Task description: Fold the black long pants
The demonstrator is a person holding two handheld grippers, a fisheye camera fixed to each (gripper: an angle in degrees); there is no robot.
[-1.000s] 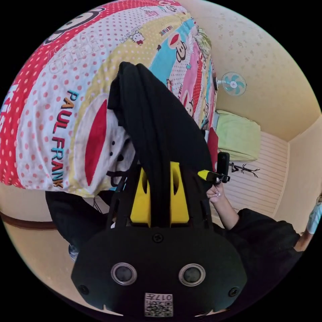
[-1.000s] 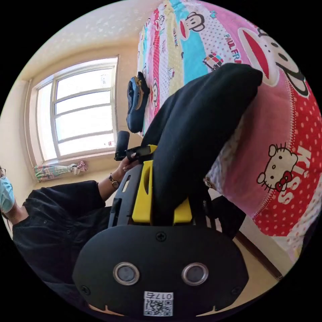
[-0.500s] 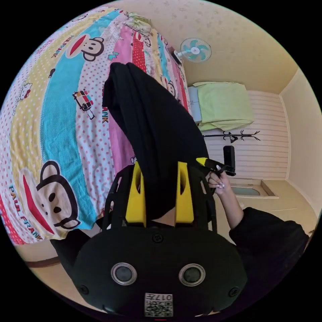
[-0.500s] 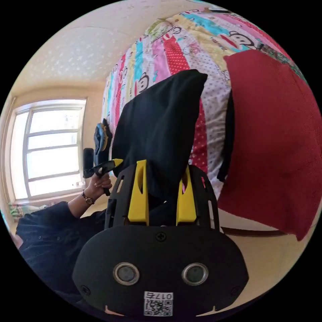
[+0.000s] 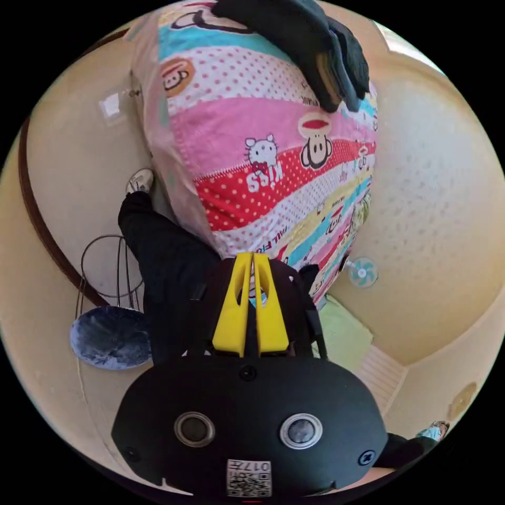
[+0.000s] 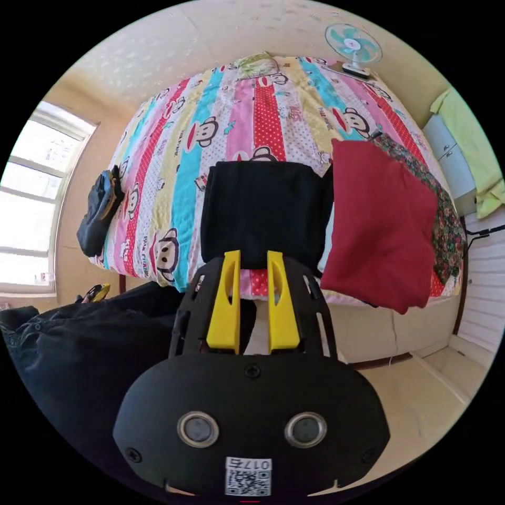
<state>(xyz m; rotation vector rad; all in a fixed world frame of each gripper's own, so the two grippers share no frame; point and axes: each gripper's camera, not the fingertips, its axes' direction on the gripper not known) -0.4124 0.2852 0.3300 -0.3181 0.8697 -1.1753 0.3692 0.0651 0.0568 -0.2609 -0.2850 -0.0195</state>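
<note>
- In the right gripper view, the right gripper with two yellow jaws points at the near edge of the bed and tilts a little down toward it.
- Its jaws stand apart with a clear gap. Nothing is between them, and their tips sit just in front of the near edge of the pants.
- The folded black long pants lie flat in a neat square on the striped cartoon bed cover, close to the near edge of the bed.
- A folded dark red cloth lies just beside the pants and seems to touch their side. A flowery cloth peeks out from under it.
- A dark blue bundle of clothes lies well apart, by the far side of the bed near the bright window.
- The tip of the left gripper shows as a bit of yellow low beside the person's black sleeve.
- In the left gripper view, the left gripper points at the side of the bed, and the view is rolled over.
- Its yellow jaws are pressed together, with nothing in them.
- A small blue fan stands past the bed.
</note>
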